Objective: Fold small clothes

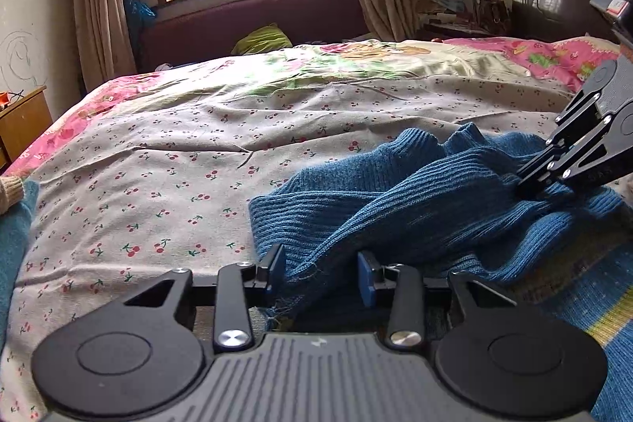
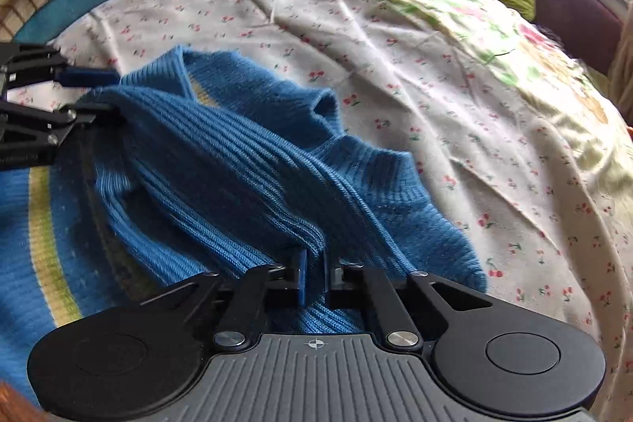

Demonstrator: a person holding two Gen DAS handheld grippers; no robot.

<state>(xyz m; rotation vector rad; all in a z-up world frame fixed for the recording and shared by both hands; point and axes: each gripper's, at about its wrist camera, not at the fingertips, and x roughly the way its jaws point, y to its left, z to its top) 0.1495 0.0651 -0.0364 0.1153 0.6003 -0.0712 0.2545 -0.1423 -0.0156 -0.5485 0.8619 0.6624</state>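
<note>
Holding a blue ribbed knit sweater (image 2: 237, 161) in both grippers, we judge the fold as barely begun: the garment is gathered into ridges and loose waves, not laid flat, and no clean crease shows anywhere. Our right gripper (image 2: 314, 273) has its pads pressed nearly together on a thick bunch of ribbed knit, pinching it just ahead of the camera. Our left gripper (image 1: 322, 273) stands partly closed around a frayed edge of the same sweater; the knit runs between its blue pads (image 1: 366, 277), but we cannot tell whether both press on it, since a gap shows beside the cloth. From the right gripper the sweater stretches forward and to the left, straight toward the left gripper, so its long axis runs roughly along the line between our two grippers, with the ribs following that line. A ribbed cuff or collar (image 2: 324, 105) curls up on the far side of that span, away from both grippers. The sweater lies on a cherry-print sheet (image 2: 395, 66) on the bed, its near part overlapping a blue striped knit (image 2: 39, 224) below and left of the right gripper. Still left, in our judgement: spreading it flat, bringing the sleeves in, then folding the body over.
</note>
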